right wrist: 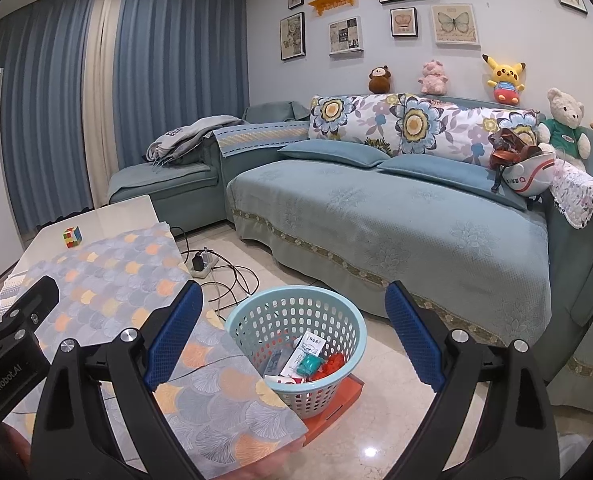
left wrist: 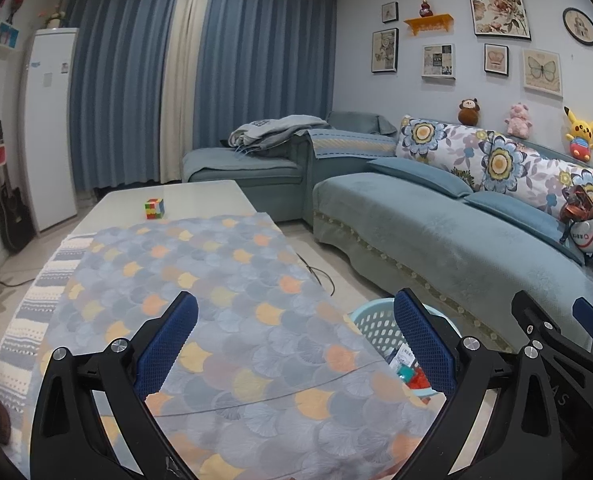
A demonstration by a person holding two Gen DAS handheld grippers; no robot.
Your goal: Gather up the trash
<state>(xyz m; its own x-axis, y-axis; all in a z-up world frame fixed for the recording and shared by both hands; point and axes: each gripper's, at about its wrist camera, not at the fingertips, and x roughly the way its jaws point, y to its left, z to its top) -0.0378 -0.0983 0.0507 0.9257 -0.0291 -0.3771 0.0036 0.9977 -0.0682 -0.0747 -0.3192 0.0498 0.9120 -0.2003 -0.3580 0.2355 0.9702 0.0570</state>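
Note:
A light blue perforated basket stands on the floor beside the low table, on an orange tray. Inside it lie paper wrappers, a teal piece and red bits. In the left wrist view the same basket peeks past the table edge. My left gripper is open above the patterned tablecloth, holding nothing. My right gripper is open above the basket, empty. The right gripper's body also shows at the far right of the left wrist view.
A colourful puzzle cube sits on the bare far end of the table. A blue sofa with cushions and plush toys runs along the right. A power strip with cables lies on the floor between table and sofa.

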